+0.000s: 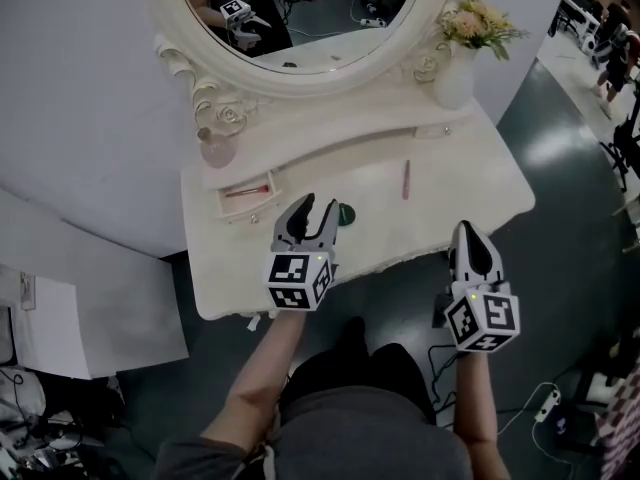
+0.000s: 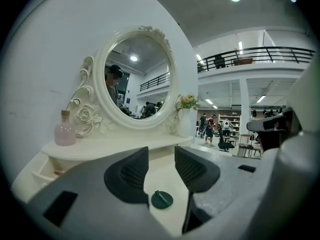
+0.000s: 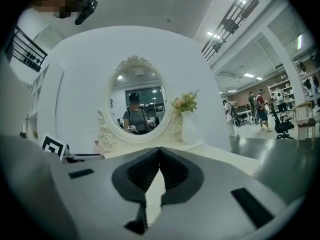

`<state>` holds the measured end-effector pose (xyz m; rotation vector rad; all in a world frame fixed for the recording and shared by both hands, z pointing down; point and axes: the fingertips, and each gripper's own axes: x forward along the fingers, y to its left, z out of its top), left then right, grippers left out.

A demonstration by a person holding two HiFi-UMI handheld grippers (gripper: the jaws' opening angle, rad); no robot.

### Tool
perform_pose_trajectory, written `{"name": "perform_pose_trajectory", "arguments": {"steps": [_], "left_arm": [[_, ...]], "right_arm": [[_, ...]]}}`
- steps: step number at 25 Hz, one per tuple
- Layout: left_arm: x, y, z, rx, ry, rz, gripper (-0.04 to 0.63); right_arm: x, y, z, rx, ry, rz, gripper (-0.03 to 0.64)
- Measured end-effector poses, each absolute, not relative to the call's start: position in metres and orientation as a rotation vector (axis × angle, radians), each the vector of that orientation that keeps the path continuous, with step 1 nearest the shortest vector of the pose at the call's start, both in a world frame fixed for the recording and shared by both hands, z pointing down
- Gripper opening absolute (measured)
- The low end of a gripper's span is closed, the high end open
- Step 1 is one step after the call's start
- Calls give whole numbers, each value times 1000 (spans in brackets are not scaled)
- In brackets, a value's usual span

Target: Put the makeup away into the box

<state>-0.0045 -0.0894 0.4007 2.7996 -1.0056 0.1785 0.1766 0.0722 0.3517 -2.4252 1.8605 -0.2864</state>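
On the white vanity table lie a thin pink makeup stick and a small dark green round piece. At the table's left, a small open drawer holds a reddish stick. My left gripper hovers over the table's front part, open and empty. The green piece lies on the table just ahead of and below its jaws. My right gripper hangs off the table's front edge to the right. Its jaws are shut with the tips touching and nothing in them.
An oval mirror in a carved white frame stands at the back. A pink bottle sits on the left shelf and a white vase of flowers on the right. Grey floor with cables surrounds the table.
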Motion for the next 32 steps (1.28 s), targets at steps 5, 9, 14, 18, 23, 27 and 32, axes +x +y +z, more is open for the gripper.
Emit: {"name": "perform_pose_trajectory", "arguments": {"steps": [5, 9, 14, 18, 23, 27, 32], "left_arm": [[0, -102, 409, 2777, -1024, 201, 152], [4, -110, 413, 2750, -1061, 205, 152], [7, -121, 422, 2693, -1129, 224, 152], [11, -129, 427, 2645, -1201, 243, 152], [16, -134, 435, 2587, -1285, 269, 152], [19, -136, 447, 2540, -1327, 302, 152], [23, -135, 464, 2488, -1356, 345, 152]], "right_arm": [[185, 56, 357, -2416, 1879, -305, 5], [195, 38, 359, -2390, 1917, -314, 5], [207, 3, 356, -2317, 2013, -310, 5], [216, -22, 356, -2244, 2096, -328, 5], [223, -48, 362, -2164, 2186, -367, 5], [226, -64, 368, -2117, 2242, -391, 5], [229, -79, 379, -2078, 2292, -436, 5]]}}
